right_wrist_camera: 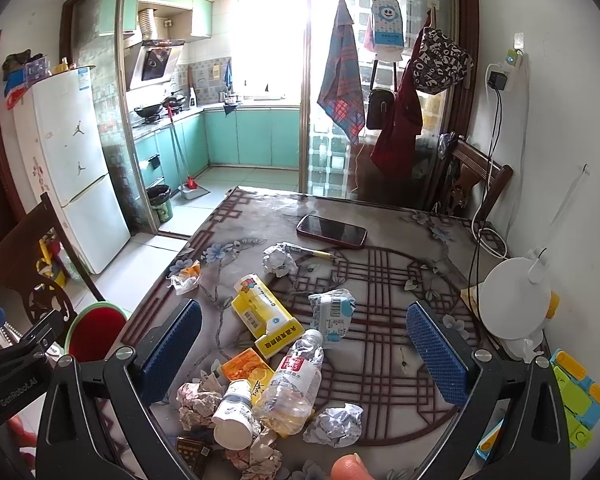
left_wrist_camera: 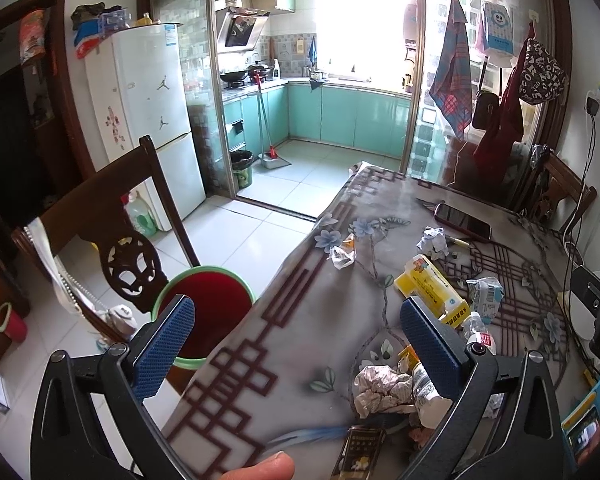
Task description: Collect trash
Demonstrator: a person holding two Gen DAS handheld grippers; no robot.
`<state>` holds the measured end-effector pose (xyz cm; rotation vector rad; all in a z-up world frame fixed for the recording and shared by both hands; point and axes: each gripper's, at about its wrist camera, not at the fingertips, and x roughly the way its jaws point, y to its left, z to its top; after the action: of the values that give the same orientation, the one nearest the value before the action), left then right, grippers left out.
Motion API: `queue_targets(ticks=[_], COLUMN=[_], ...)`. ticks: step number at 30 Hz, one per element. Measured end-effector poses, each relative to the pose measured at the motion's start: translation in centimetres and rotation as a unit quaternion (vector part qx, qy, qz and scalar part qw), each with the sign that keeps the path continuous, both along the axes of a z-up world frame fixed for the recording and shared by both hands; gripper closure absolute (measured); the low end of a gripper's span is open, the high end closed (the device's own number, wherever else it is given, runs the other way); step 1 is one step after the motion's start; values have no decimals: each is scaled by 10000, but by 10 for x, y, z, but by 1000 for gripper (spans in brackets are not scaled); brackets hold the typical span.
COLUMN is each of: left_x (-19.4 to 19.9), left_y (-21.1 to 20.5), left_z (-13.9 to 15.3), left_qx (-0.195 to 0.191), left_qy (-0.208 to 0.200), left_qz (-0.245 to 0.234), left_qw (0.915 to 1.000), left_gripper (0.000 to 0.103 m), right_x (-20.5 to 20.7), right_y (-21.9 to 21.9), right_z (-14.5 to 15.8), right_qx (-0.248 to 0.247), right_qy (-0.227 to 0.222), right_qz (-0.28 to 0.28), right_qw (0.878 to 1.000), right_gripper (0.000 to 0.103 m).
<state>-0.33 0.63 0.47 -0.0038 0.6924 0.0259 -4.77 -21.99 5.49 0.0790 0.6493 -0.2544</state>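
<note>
Trash lies across the patterned table (right_wrist_camera: 380, 216): a yellow carton (right_wrist_camera: 266, 316), a crushed clear bottle (right_wrist_camera: 294, 384), a white pill bottle (right_wrist_camera: 234, 416), an orange packet (right_wrist_camera: 244, 368), a pale blue wrapper (right_wrist_camera: 332, 312) and several crumpled paper balls (right_wrist_camera: 334, 426). A red bin with a green rim (left_wrist_camera: 204, 312) stands on the floor at the table's left edge. My left gripper (left_wrist_camera: 300, 344) is open and empty over the table's left edge, beside the bin. My right gripper (right_wrist_camera: 304, 352) is open and empty above the trash pile.
A phone (right_wrist_camera: 332, 231) and a pen (right_wrist_camera: 312, 251) lie at the far side of the table. A white lamp base (right_wrist_camera: 514, 304) and toy blocks (right_wrist_camera: 576, 396) sit at the right. A dark wooden chair (left_wrist_camera: 112, 216) stands left of the bin.
</note>
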Motion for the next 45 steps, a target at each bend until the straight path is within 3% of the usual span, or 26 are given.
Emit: queue_targets(ticks=[40,45], left_x=[3,6], left_y=[4,3], left_z=[-5,-5], left_qx=[57,50], left_qy=[17,57], left_qz=[112,155], left_qw=[9999,9999], left_gripper=[0,0], right_x=[4,3], right_y=[-3,-7], right_z=[-12,-12], right_qx=[59,343], right_qy=[62,-20], right_qz=[28,107], right_qw=[10000,9994], right_gripper=[0,0])
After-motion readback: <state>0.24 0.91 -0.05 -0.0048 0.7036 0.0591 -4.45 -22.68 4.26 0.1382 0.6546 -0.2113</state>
